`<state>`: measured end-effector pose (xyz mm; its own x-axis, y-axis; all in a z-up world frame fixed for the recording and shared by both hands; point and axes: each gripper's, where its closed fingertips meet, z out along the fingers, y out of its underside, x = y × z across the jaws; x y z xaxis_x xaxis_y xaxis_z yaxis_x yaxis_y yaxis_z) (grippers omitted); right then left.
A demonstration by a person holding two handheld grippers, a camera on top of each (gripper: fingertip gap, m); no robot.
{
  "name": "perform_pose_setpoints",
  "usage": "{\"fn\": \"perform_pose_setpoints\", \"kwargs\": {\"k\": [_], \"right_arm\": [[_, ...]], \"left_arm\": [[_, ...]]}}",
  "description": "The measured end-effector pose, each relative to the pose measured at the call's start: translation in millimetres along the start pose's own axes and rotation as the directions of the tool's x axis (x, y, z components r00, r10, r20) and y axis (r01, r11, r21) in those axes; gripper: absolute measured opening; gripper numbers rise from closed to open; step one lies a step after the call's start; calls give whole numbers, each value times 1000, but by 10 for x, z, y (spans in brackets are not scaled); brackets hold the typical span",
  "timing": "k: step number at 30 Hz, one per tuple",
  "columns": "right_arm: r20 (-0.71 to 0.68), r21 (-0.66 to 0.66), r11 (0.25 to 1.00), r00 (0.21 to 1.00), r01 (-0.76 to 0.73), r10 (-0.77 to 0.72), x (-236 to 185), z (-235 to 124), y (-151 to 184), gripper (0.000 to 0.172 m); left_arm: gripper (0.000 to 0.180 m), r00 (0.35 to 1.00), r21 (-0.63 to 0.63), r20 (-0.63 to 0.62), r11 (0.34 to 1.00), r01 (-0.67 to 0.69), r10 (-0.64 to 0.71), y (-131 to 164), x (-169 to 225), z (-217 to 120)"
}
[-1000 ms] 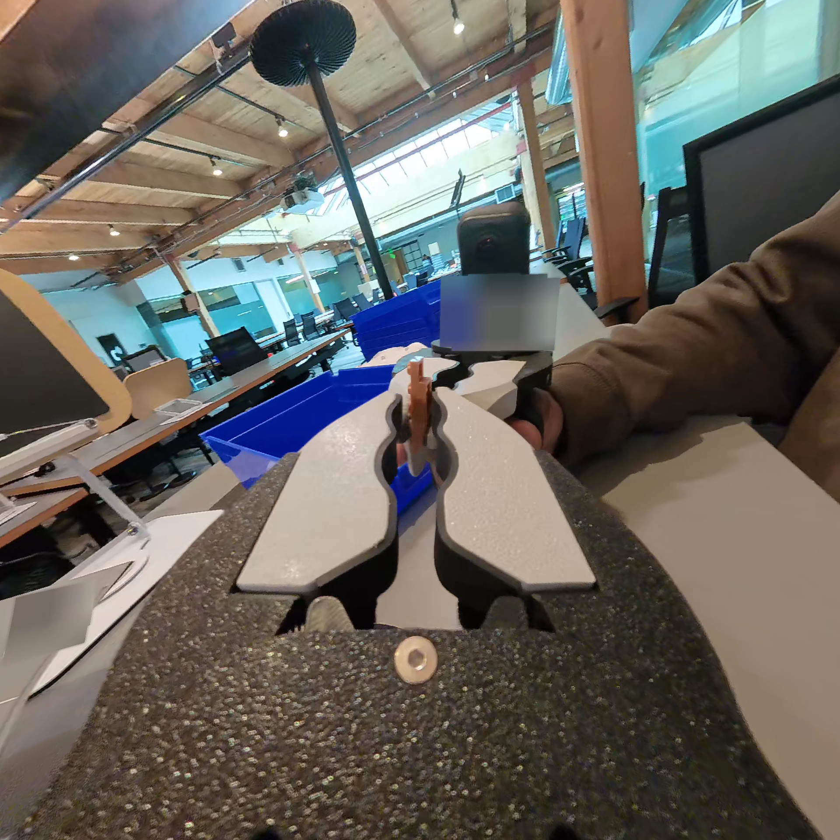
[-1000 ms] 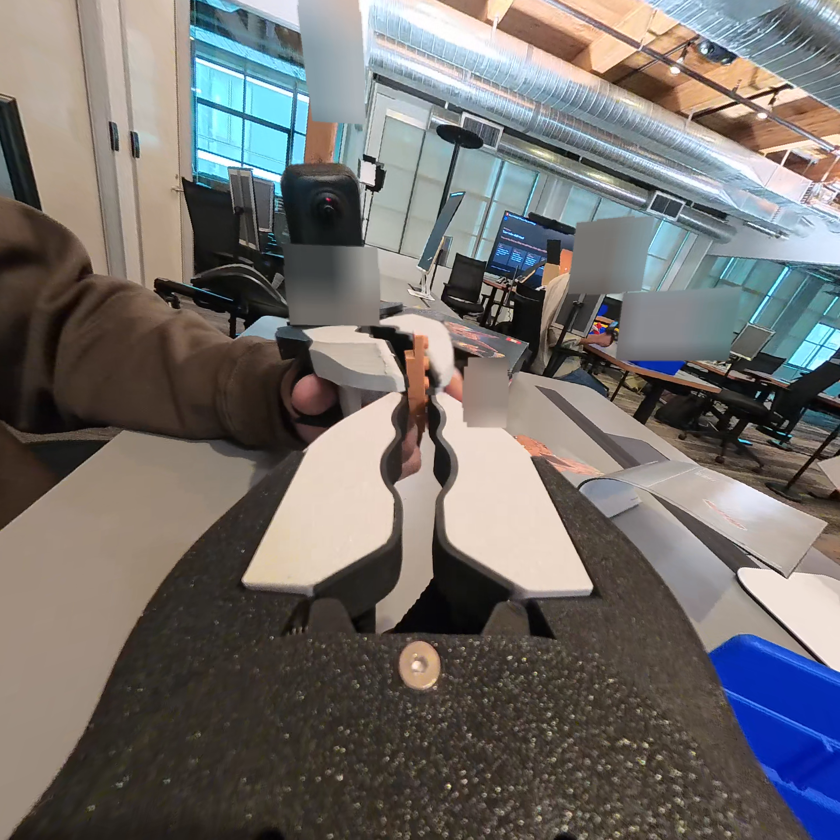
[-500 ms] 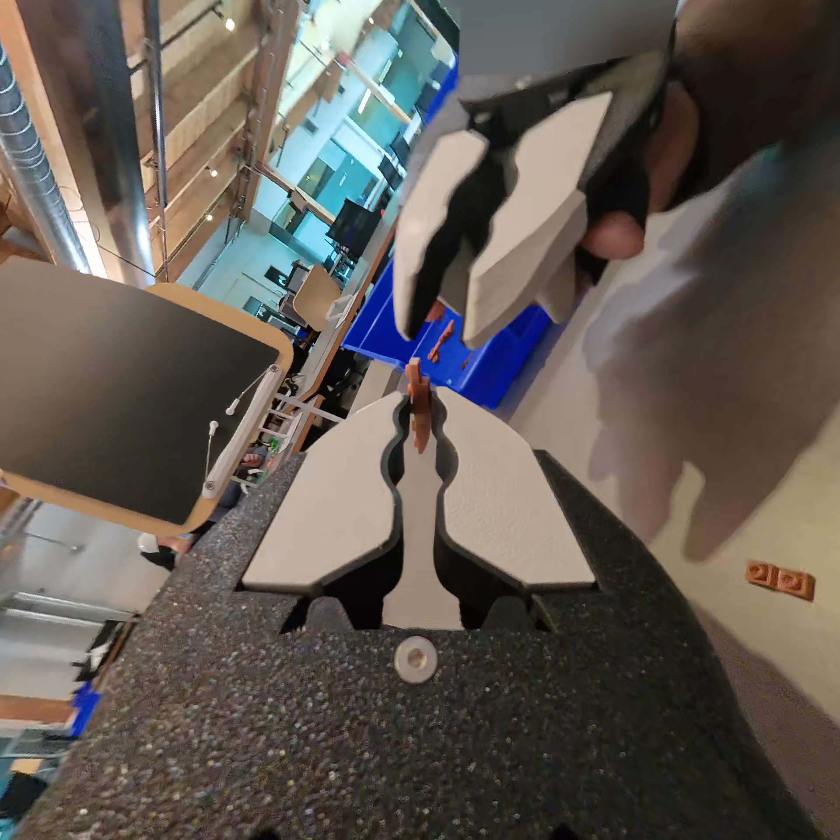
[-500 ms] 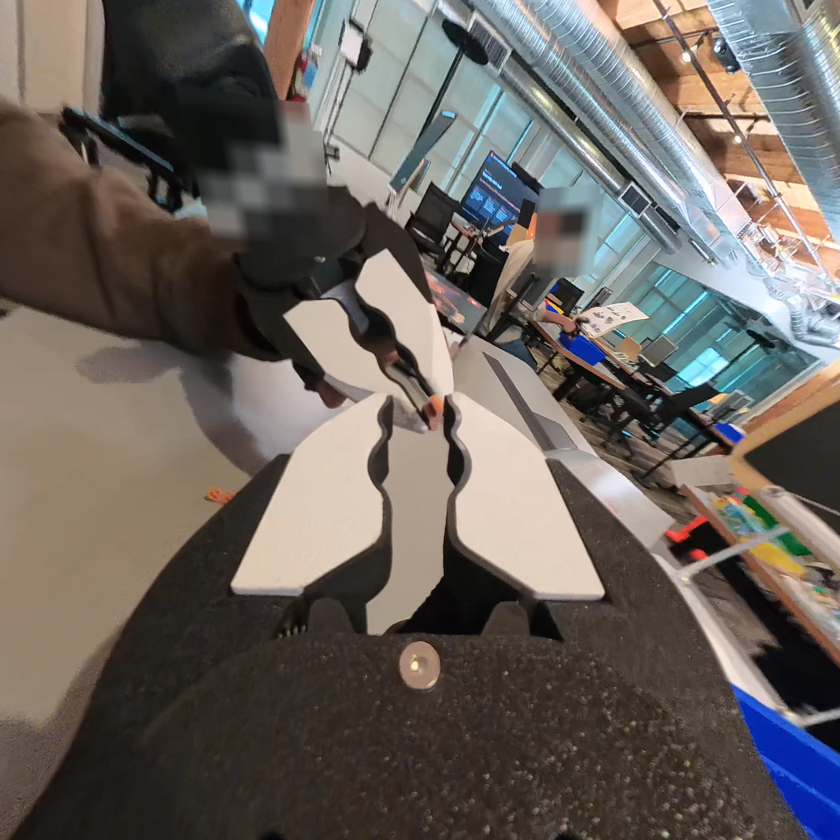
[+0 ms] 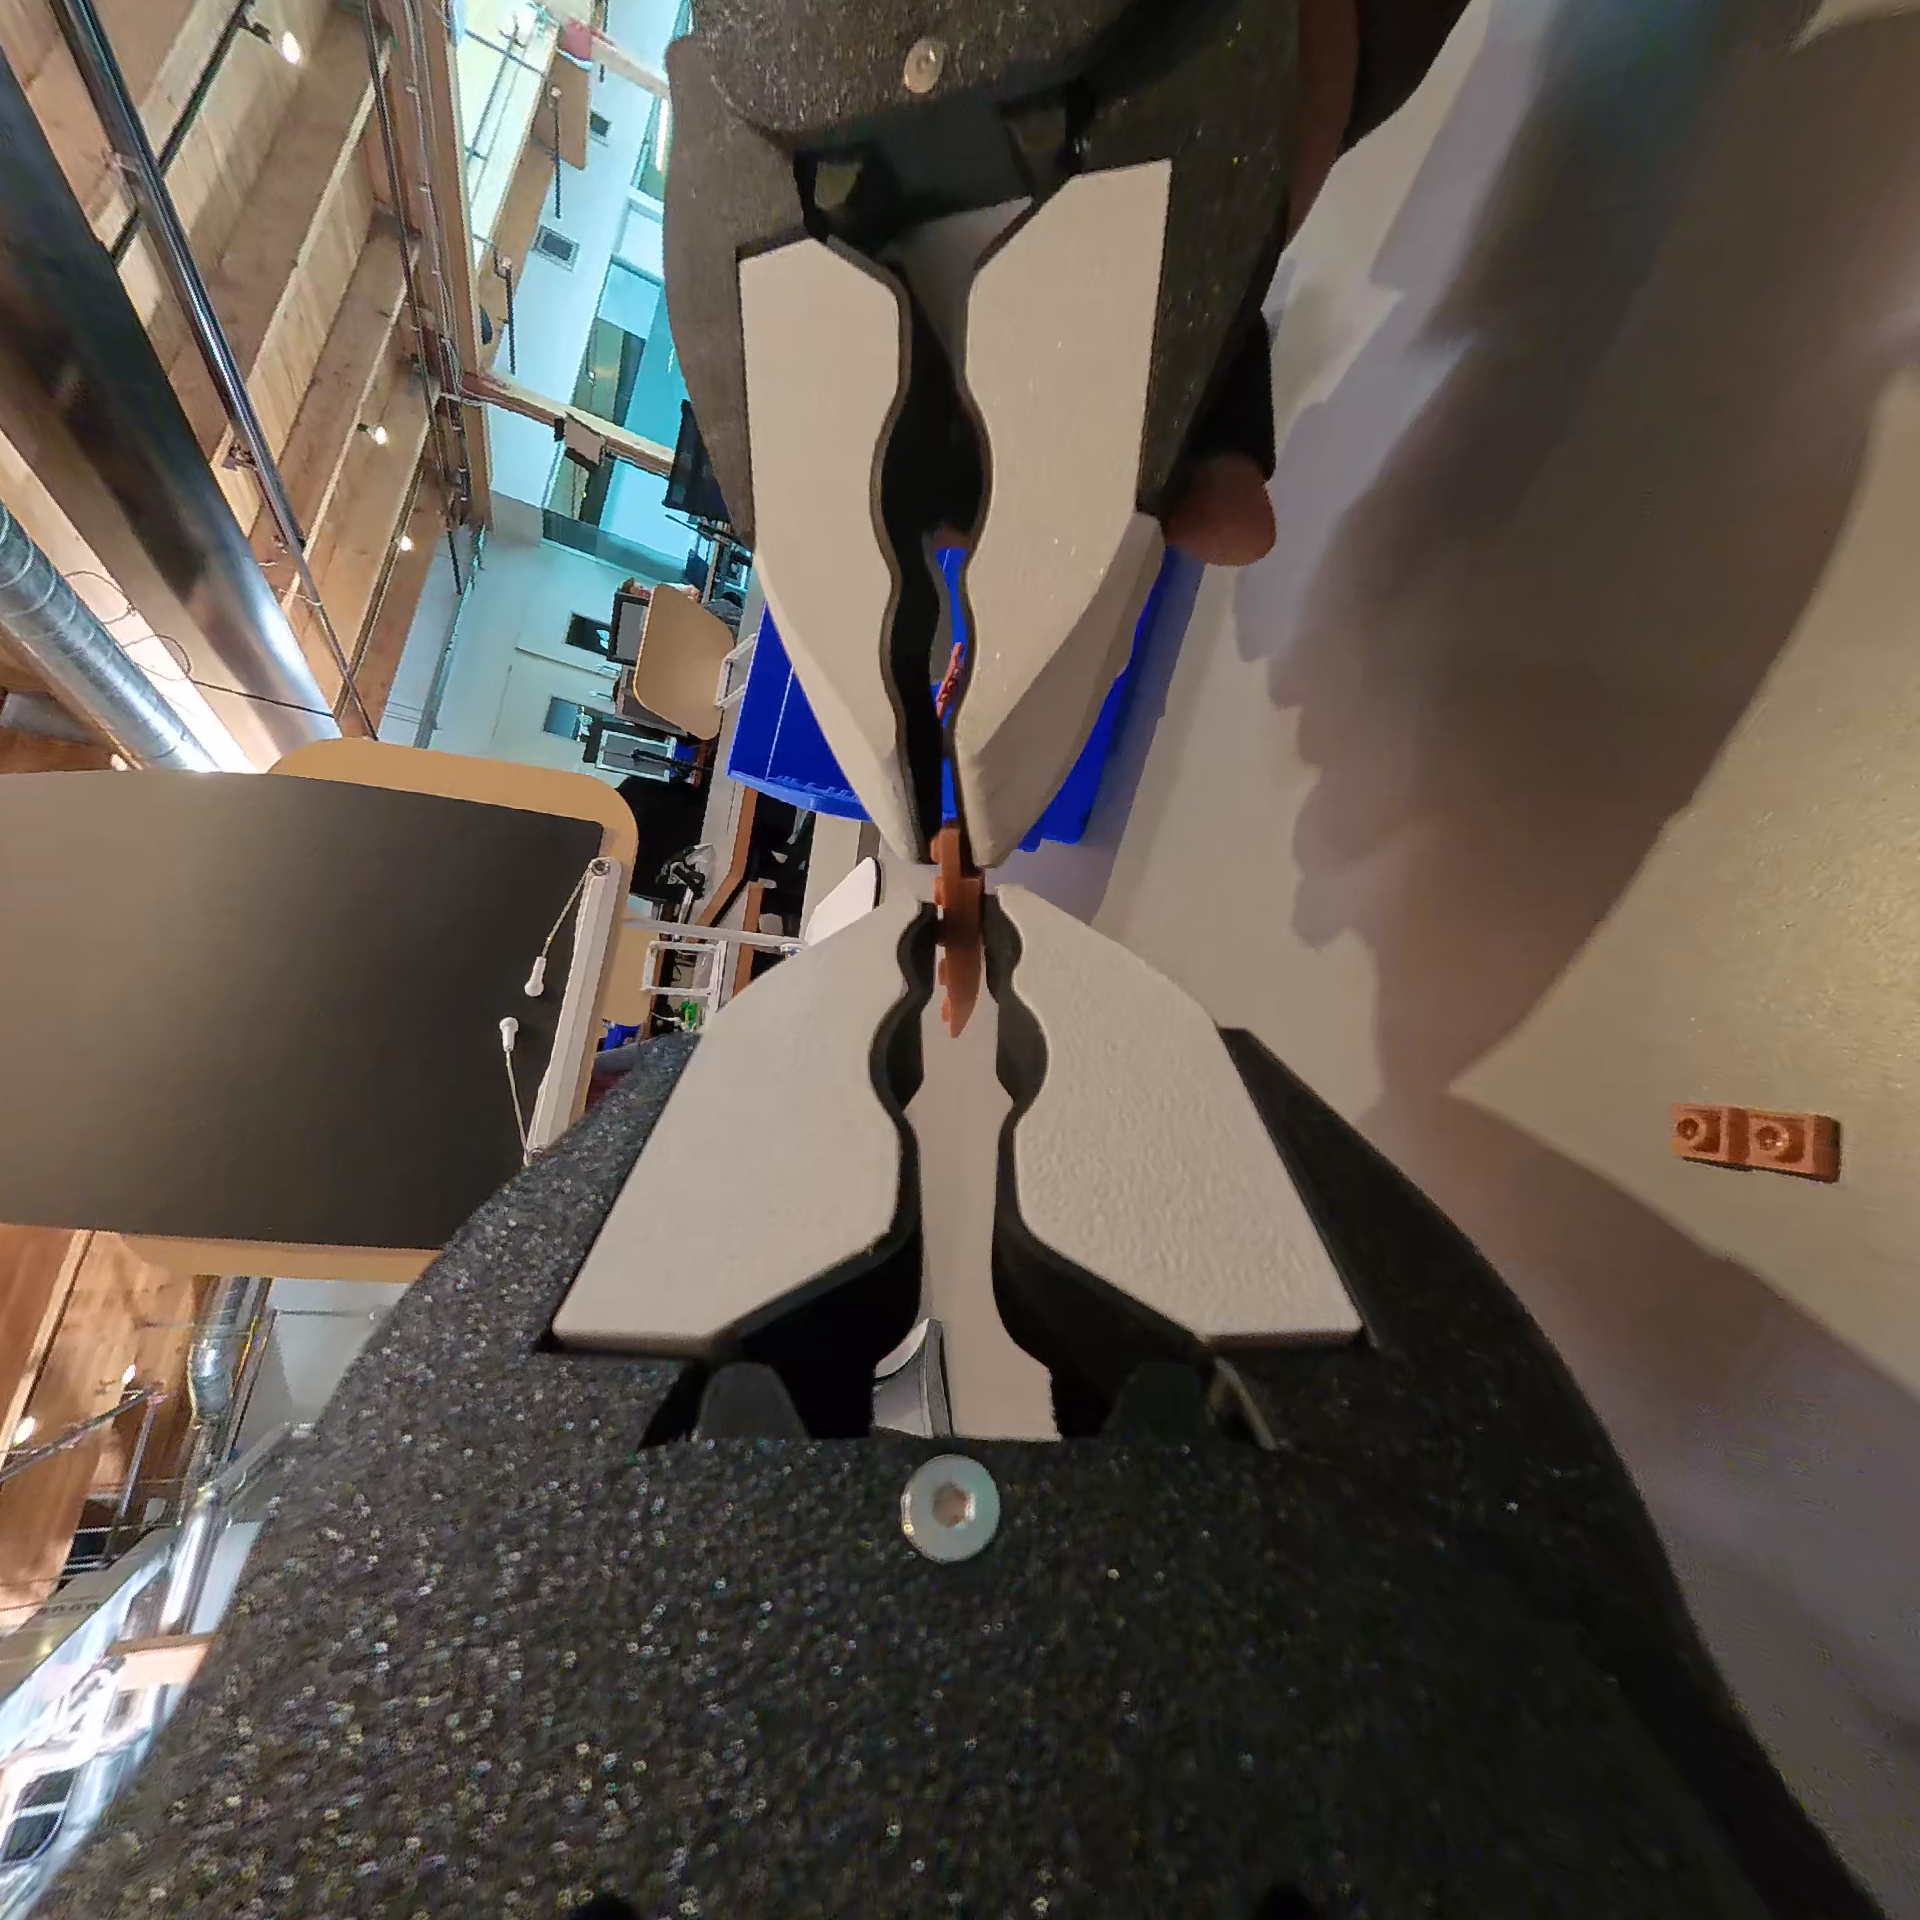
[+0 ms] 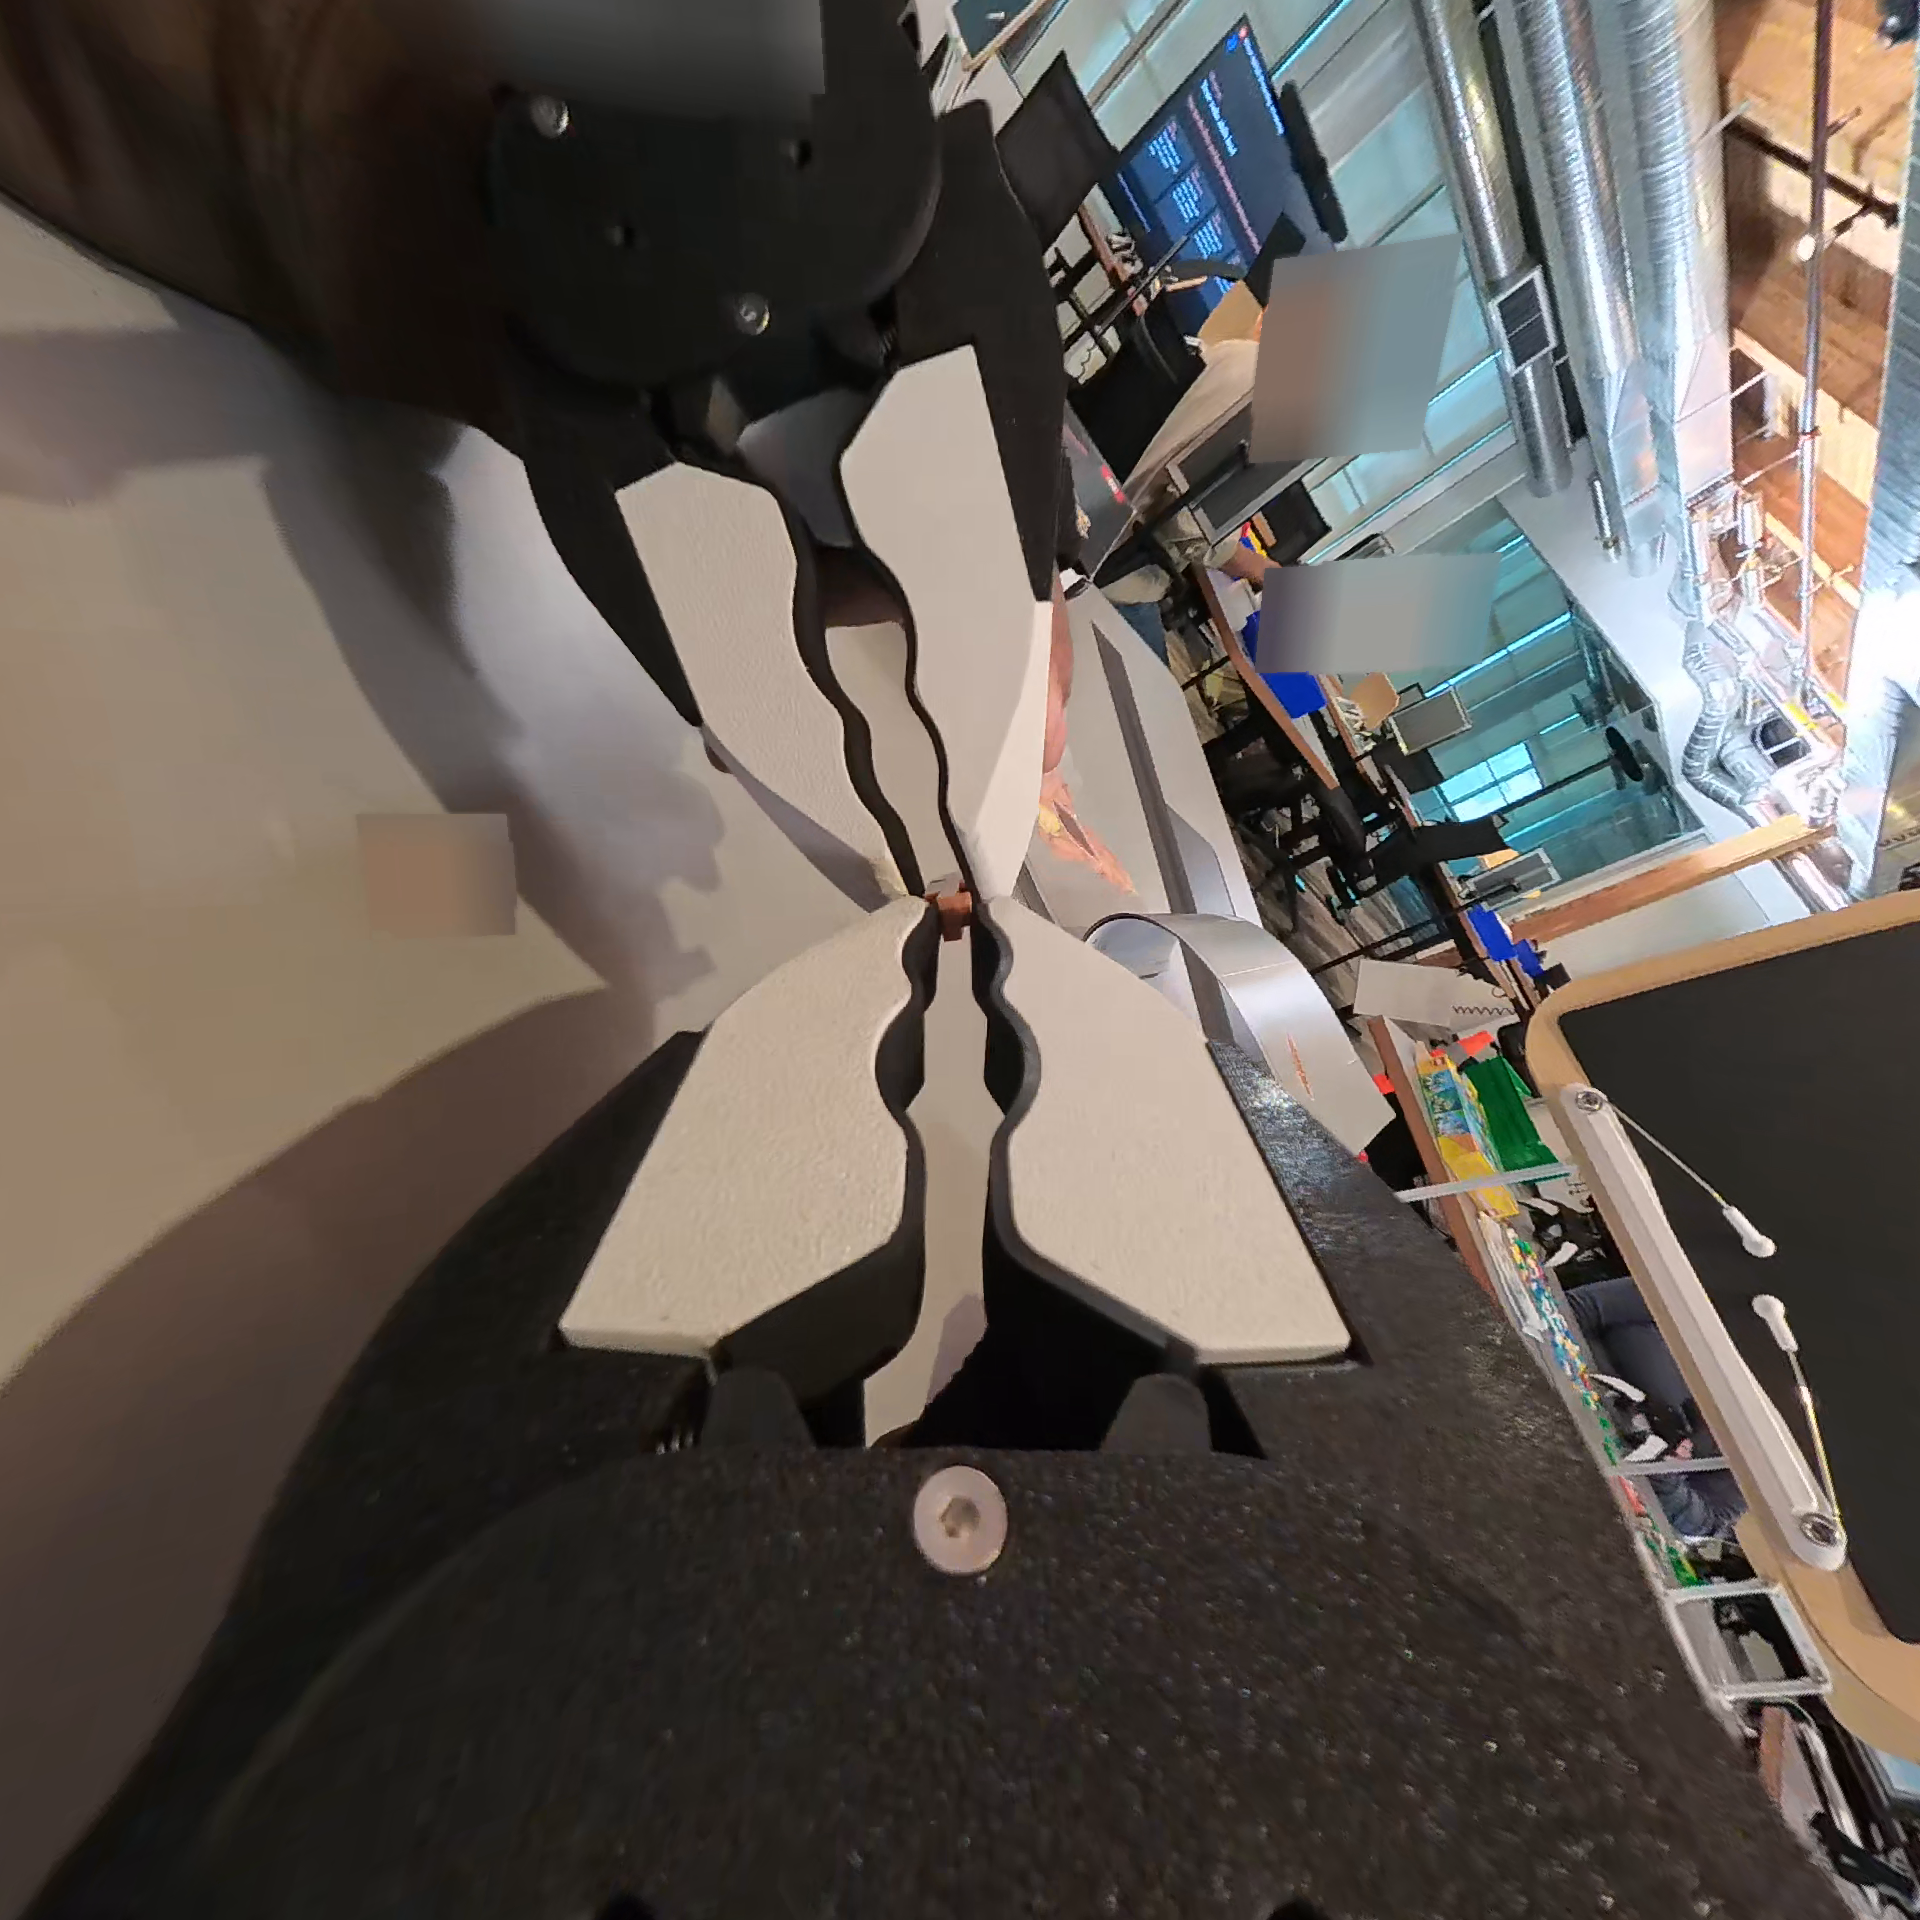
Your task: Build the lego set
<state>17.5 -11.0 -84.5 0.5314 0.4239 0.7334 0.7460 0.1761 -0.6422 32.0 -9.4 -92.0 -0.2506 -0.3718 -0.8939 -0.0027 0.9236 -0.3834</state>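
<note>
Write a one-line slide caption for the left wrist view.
Two handheld grippers meet tip to tip over a grey table, left gripper and right gripper both pinching a small brown toothed piece.

Left gripper (image 5: 958, 940): fingers nearly closed, pads pressed on a thin brown piece (image 5: 961, 966). Right gripper (image 6: 951, 925): fingers nearly closed, tips pinching the same piece's far end. The two grippers are opposed, tip to tip, fingertips almost touching.
</note>
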Motion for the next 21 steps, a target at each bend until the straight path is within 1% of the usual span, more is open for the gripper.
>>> {"fn": "perform_pose_setpoints", "kwargs": {"k": [2, 3, 5, 8, 11, 13, 16, 18, 19, 21], "right_arm": [[-3, 35, 999, 1000, -29, 29, 31, -31, -43, 5], [8, 65, 996, 998, -59, 59, 42, -55, -77, 5], [29, 145, 981, 992, -125, 122, 71, -115, -167, 5], [69, 228, 953, 980, -198, 187, 86, -182, -266, 5], [105, 269, 935, 972, -230, 209, 56, -201, -323, 5], [116, 278, 932, 971, -233, 208, 32, -197, -341, 5], [117, 279, 930, 970, -240, 215, 31, -190, -336, 5], [105, 256, 933, 967, -252, 232, 47, -173, -298, 5], [99, 231, 938, 965, -259, 242, 55, -156, -261, 5], [104, 144, 949, 958, -280, 267, 42, -107, -148, 10]], "left_arm": [[13, 999, 41, 19, 999, 27, -28, -33, -31, -11], [15, 998, 79, 14, 995, 65, -66, -67, -43, -23], [19, 988, 143, -12, 978, 154, -154, -115, -74, -58], [24, 966, 224, -56, 940, 258, -252, -167, -118, -121], [24, 945, 309, -104, 894, 326, -309, -256, -141, -191], [21, 940, 351, -121, 872, 342, -319, -313, -149, -229], [14, 946, 346, -126, 881, 323, -298, -317, -123, -231], [10, 952, 319, -125, 897, 306, -280, -289, -107, -219], [9, 953, 298, -126, 905, 302, -277, -263, -101, -209], [9, 955, 253, -107, 921, 295, -276, -182, -135, -202]]}}
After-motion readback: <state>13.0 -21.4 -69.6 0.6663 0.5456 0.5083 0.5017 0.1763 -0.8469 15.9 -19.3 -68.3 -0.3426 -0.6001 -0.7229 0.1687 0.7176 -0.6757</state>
